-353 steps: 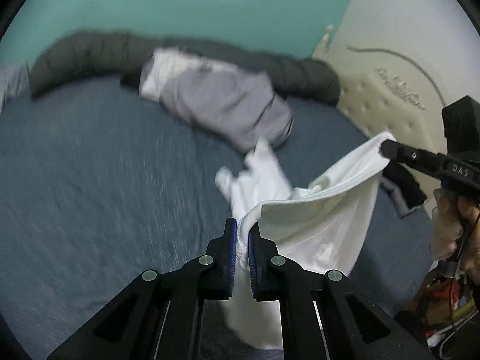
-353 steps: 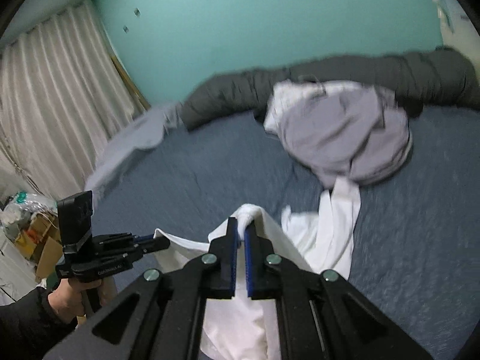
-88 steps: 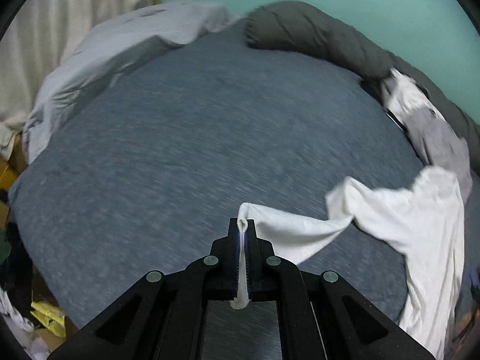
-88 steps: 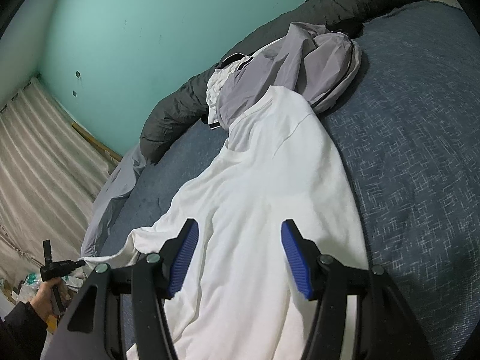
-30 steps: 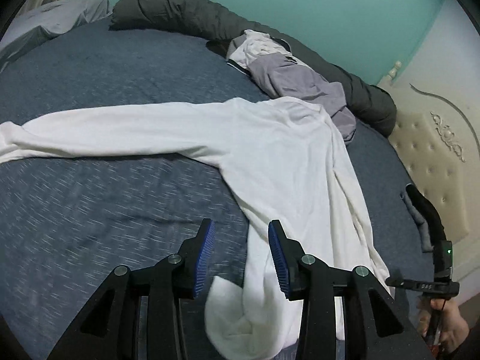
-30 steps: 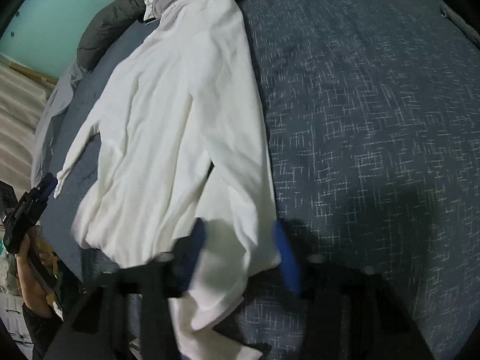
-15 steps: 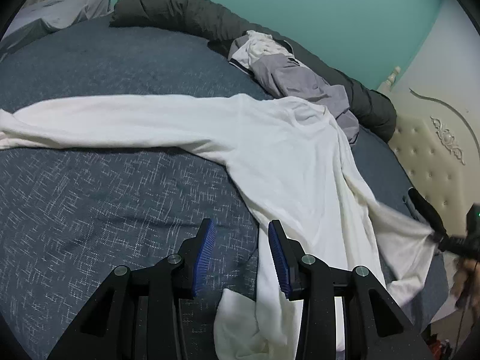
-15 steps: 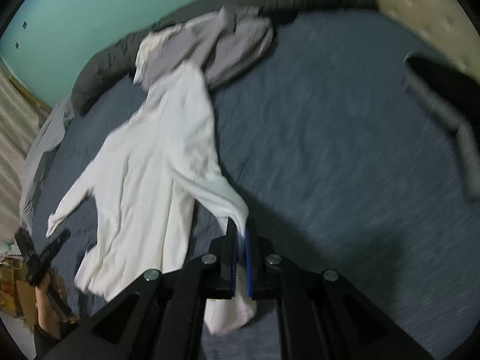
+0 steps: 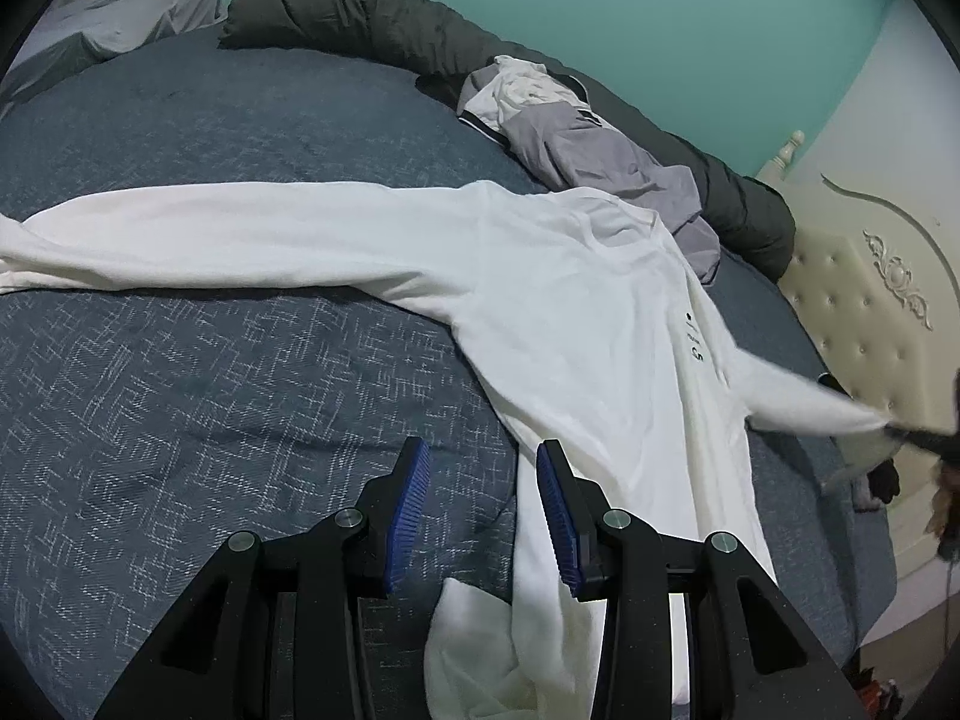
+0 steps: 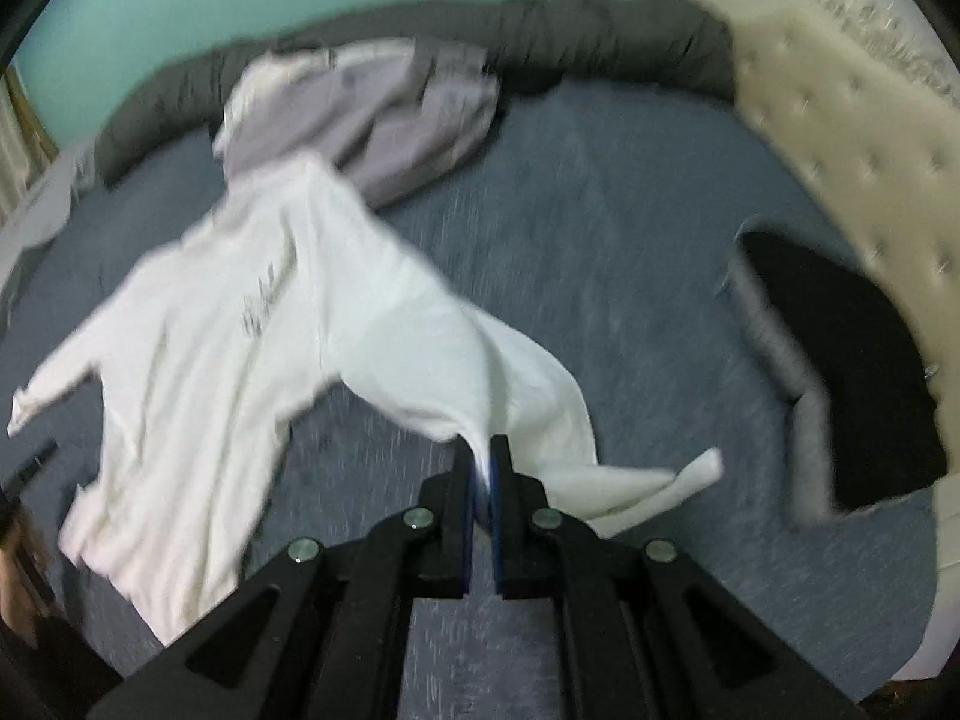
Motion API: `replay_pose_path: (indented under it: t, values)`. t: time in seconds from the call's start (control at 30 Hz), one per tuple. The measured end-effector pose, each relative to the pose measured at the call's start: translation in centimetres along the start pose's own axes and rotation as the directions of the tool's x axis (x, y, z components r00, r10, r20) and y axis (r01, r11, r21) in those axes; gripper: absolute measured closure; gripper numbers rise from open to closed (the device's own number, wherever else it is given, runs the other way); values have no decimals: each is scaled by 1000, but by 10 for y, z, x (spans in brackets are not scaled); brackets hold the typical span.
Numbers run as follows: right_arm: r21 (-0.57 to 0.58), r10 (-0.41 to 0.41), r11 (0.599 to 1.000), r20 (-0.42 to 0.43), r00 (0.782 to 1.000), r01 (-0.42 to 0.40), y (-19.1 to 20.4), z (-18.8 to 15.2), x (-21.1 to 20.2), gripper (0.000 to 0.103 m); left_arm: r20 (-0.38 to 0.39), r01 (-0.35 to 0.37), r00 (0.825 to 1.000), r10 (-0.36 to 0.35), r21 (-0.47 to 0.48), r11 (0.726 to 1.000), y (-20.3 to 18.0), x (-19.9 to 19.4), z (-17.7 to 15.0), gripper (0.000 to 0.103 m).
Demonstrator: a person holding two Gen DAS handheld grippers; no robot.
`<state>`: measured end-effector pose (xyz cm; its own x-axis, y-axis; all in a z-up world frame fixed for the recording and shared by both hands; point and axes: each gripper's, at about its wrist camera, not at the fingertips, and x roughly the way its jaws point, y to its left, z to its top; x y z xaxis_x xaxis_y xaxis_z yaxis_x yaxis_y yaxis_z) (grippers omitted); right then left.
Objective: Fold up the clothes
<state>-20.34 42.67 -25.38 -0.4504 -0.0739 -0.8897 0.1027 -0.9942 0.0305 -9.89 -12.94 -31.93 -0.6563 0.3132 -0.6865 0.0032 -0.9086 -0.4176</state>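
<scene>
A white long-sleeved shirt (image 9: 576,324) lies spread on the blue bed cover (image 9: 198,384), one sleeve stretched far to the left. My left gripper (image 9: 480,510) hovers open above the shirt's lower hem, with nothing between its blue pads. In the right wrist view, my right gripper (image 10: 482,468) is shut on the shirt's other sleeve (image 10: 480,372) and holds it lifted off the cover. The cuff end (image 10: 678,474) trails to the right of the fingers. In the left wrist view, that sleeve (image 9: 804,402) is pulled taut toward the right edge, where the right gripper is a dark blur.
A grey and white garment (image 9: 588,150) is heaped at the back beside a dark rolled duvet (image 9: 384,30). A cream tufted headboard (image 9: 864,312) bounds the right side. A black and grey item (image 10: 840,384) lies on the bed near it.
My right gripper shut on the sleeve, then lifted it and drew it out to the right, away from the shirt body. My left gripper stayed open over the hem.
</scene>
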Motion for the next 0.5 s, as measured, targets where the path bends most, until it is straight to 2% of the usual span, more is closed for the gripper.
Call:
replay_pose_path:
  t: [0.13,0.2,0.3,0.37,0.43,0.5]
  values:
    - [37,53,998,-109,993,-49,2,-28,50,99,-1,2,1000,-2,7,1000,-4,0,0,62]
    - [60,75,996,-115,991,-69,2,-37,60,97,1,1,1000,-1,11,1000,-5,0,0,62]
    - [138,122,984,-51,991,-114,-18,-41,51,88,3,2,1000,-2,11,1000,-5,1,1,62]
    - [196,160,967,40,986,-164,-37,-43,32,70,5,1,1000,-1,10,1000,-5,1,2,62]
    - [233,144,959,91,985,-162,-56,-46,19,54,6,5,1000,-5,6,1000,-4,1,3,62]
    - [271,123,950,129,984,-154,-75,-49,9,54,9,6,1000,-6,6,1000,-5,1,4,62]
